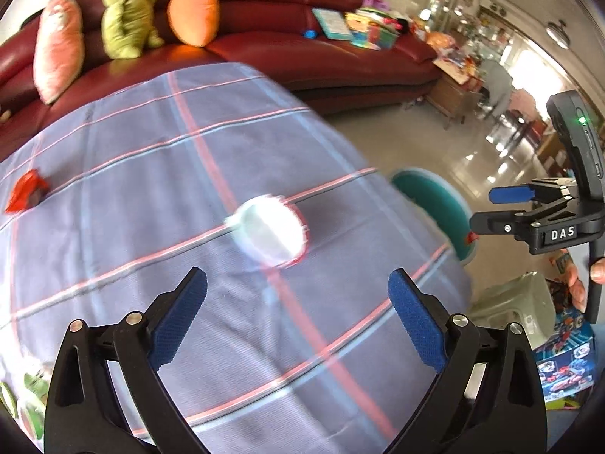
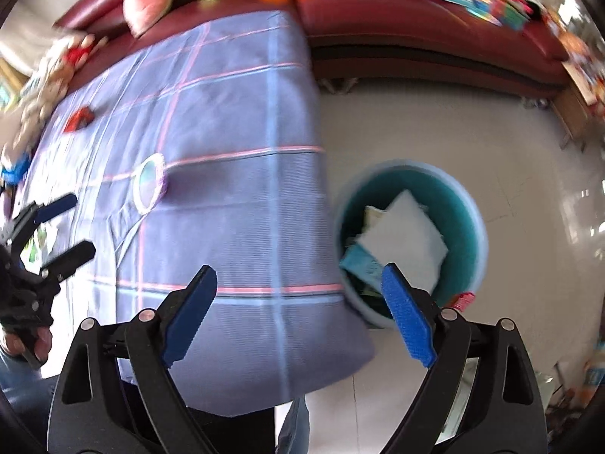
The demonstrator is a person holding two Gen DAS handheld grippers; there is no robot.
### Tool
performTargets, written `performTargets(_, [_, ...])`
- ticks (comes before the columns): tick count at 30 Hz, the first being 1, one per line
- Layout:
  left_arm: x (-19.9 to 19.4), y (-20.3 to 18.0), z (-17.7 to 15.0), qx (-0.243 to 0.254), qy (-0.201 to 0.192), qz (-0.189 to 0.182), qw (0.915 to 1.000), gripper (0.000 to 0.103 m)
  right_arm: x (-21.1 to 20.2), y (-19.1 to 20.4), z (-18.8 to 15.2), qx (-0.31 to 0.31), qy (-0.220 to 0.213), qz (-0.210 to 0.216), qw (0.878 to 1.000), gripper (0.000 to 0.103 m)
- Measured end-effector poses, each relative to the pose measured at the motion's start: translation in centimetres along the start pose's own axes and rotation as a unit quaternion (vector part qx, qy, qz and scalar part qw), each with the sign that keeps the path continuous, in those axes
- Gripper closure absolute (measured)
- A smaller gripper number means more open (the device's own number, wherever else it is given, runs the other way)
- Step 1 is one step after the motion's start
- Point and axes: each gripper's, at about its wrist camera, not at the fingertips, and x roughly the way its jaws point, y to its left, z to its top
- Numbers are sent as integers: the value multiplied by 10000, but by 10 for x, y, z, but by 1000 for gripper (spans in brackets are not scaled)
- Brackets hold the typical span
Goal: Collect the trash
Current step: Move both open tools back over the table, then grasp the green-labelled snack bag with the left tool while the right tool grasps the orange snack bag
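1. Right gripper (image 2: 298, 316) hung by the table edge (image 2: 315, 174) w/ jaws wide, nothing btwn them.
2. Bin (image 2: 410, 242) sat on the floor beside that edge, paper already in it; prob. placed for easy drops.
3. Left gripper (image 1: 297, 319) wide open, empty, aimed at the white cup (image 1: 270, 232) on the cloth; red scrap (image 1: 26, 191) lay farther off.

Round white thing (image 1: 269, 230) on tablecloth (image 1: 151, 189): motion-blurred, kind unclear. Teal bin (image 1: 435, 204) half hidden behind cloth edge. Small red scrap (image 1: 26, 191) left of the white thing, unidentifiable.
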Motion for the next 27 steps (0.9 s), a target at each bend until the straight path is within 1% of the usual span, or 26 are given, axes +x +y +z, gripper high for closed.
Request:
performTargets(6, [-28,65,-25,-228,-23,424,9988,6,15,69,15,-589,176,65,9981,19])
performTargets(11, [-52,118,-51,-270,69,841,9961,6,27,137,26,-1256,315,83,9915,18])
performTargets(15, [-65,153,-73,-359,199,1058,9935,6,35,183,31,-1656,427,95,9852,18])
performTargets(18, [-74,172,-90,-390,287,1112,9926,6,42,213,34,-1910,515,99,9802,18])
performTargets(21, [-73,181,-101,-311,411,1160,9919,6,47,240,36,-2129,576,112,9753,18])
performTargets(25, [-65,190,-111,-349,557,1135,9914,6,54,263,37,-2301,657,137,9709,18])
performTargets(27, [-63,196,-115,-441,573,1050,9918,6,57,272,37,-2380,699,130,9687,18])
